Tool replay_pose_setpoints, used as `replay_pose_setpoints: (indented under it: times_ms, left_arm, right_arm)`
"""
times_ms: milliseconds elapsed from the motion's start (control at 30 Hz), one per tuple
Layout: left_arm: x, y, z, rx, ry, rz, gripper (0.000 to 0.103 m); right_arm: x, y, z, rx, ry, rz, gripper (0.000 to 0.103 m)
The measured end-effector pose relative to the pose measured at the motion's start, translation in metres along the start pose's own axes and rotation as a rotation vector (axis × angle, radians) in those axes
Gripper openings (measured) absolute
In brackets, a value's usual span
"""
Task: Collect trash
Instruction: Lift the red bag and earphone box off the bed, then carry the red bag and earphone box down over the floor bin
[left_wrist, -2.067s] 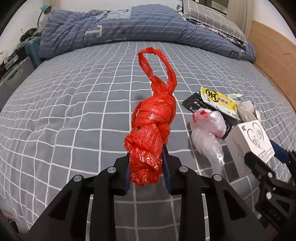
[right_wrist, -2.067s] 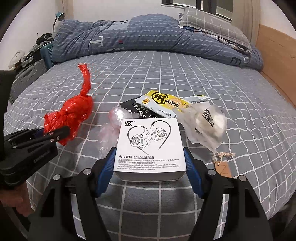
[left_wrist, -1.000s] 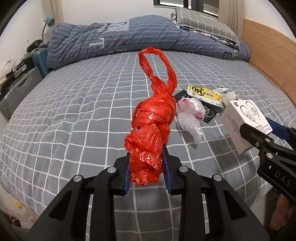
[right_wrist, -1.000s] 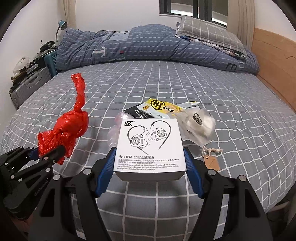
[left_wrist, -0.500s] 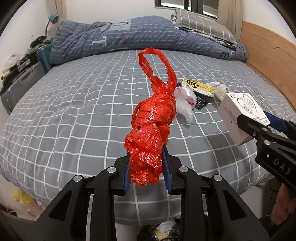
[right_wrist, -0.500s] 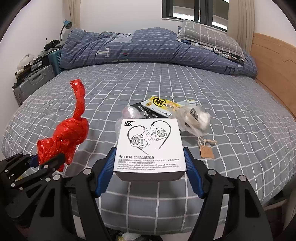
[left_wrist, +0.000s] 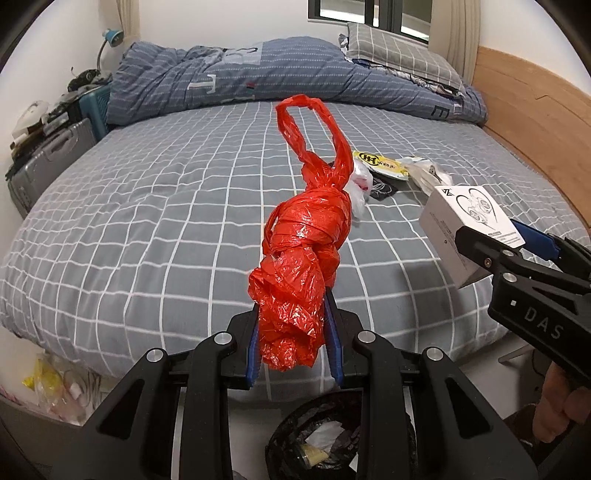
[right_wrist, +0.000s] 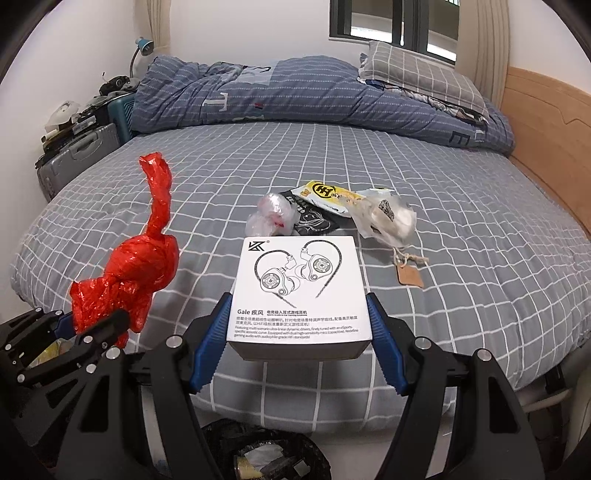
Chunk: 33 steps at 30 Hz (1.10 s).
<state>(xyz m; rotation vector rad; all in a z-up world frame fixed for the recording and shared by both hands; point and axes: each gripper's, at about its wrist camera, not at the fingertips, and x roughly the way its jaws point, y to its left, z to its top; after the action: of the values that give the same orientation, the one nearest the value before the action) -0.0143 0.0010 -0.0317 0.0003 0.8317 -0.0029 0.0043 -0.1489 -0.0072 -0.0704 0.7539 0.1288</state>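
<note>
My left gripper (left_wrist: 291, 332) is shut on a knotted red plastic bag (left_wrist: 306, 251), which sticks up and forward above the foot of the bed; the same red bag (right_wrist: 129, 273) shows at the left of the right wrist view. My right gripper (right_wrist: 299, 336) is shut on a white earphone box (right_wrist: 299, 291), held flat between its blue pads; the box (left_wrist: 465, 229) also appears at the right of the left wrist view. A black-lined trash bin (left_wrist: 332, 439) (right_wrist: 266, 454) stands on the floor below both grippers, partly hidden by them.
On the grey checked bed (right_wrist: 480, 258) lie a yellow snack wrapper (right_wrist: 332, 194), a black packet (right_wrist: 314, 221), a crumpled clear bag (right_wrist: 269, 218), another clear bag (right_wrist: 388, 221) and a paper tag (right_wrist: 408, 275). A suitcase (right_wrist: 77, 158) stands at the left, a wooden bed frame (right_wrist: 546, 125) at the right.
Both grippers have pulled back from the bed with their loads. The bed's near edge and the trash bin on the floor have come into view.
</note>
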Motion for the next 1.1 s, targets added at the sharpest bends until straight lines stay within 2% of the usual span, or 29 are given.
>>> replay_pose_setpoints:
  times_ms: [367,1100]
  left_arm:
    - [-0.022,-0.001,-0.028,-0.023,0.019,-0.004,0.028]
    - [-0.051,0.001,-0.106,-0.086,0.145,0.009,0.028]
  right_arm:
    - [-0.020,0.007,-0.026,-0.007,0.019,0.013,0.067]
    - [-0.052,0.021,-0.103,0.009,0.130,0.037,0.067]
